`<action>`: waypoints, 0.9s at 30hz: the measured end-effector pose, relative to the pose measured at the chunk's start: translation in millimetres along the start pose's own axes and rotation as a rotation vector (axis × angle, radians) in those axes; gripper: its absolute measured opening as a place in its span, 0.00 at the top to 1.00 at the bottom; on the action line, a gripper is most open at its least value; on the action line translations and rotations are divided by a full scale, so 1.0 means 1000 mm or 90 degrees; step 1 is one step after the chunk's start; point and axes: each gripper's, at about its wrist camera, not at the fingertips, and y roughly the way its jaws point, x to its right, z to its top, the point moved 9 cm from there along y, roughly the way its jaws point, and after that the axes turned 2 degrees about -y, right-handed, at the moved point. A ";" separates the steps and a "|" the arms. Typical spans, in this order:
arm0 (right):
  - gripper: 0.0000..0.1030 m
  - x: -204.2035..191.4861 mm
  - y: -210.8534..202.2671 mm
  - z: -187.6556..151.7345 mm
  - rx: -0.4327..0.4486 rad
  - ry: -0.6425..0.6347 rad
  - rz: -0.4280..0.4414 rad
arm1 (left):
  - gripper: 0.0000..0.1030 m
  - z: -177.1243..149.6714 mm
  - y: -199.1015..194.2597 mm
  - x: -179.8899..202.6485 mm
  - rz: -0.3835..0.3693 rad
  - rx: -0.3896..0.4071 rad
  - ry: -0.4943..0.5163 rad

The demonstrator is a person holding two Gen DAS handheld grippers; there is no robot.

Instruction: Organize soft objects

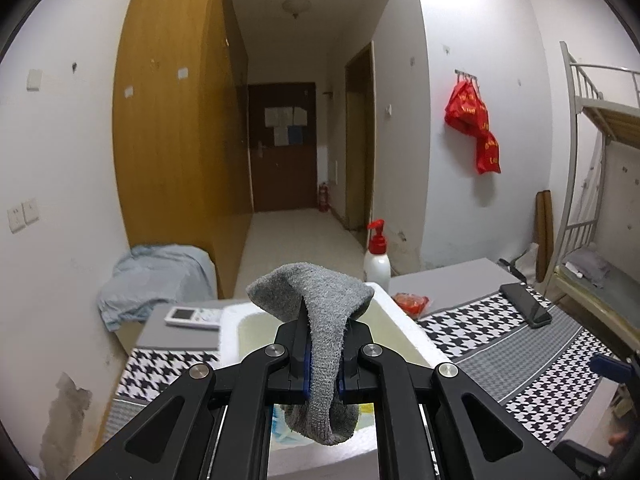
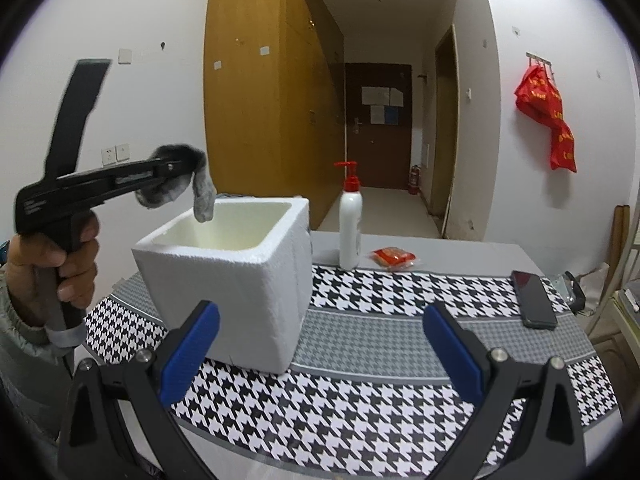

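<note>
With the left tool (image 2: pixel 182 168) pinching the gray sock (image 1: pixel 324 344) over the white box (image 2: pixel 240 276), and the right tool (image 2: pixel 320 344) spread wide and empty, let the sock go only once it hangs well inside.

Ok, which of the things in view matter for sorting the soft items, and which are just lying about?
Part of the job:
grey sock, clamped in the left gripper
white foam box
right gripper, open and empty

Lying about:
pump bottle
phone
red packet
remote control

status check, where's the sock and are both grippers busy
Left gripper shut on grey sock, held above foam box. Right gripper open, empty. Box opening unobstructed.
</note>
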 end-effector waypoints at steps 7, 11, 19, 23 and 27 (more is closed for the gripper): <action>0.00 0.007 -0.012 -0.007 -0.002 0.008 -0.019 | 0.89 -0.006 0.026 0.013 -0.013 -0.024 0.019; 0.00 0.013 -0.017 -0.010 -0.004 0.011 -0.028 | 0.40 -0.010 0.038 0.010 -0.010 -0.040 0.002; 0.00 0.020 -0.026 -0.011 0.005 0.011 -0.033 | 0.12 -0.008 0.025 0.012 -0.005 0.001 0.000; 0.00 0.022 -0.027 -0.011 0.004 0.015 -0.034 | 0.12 -0.008 0.014 0.011 0.000 0.010 -0.004; 0.00 0.019 -0.031 -0.011 0.008 0.007 -0.031 | 0.11 -0.007 -0.001 0.012 0.001 0.024 0.000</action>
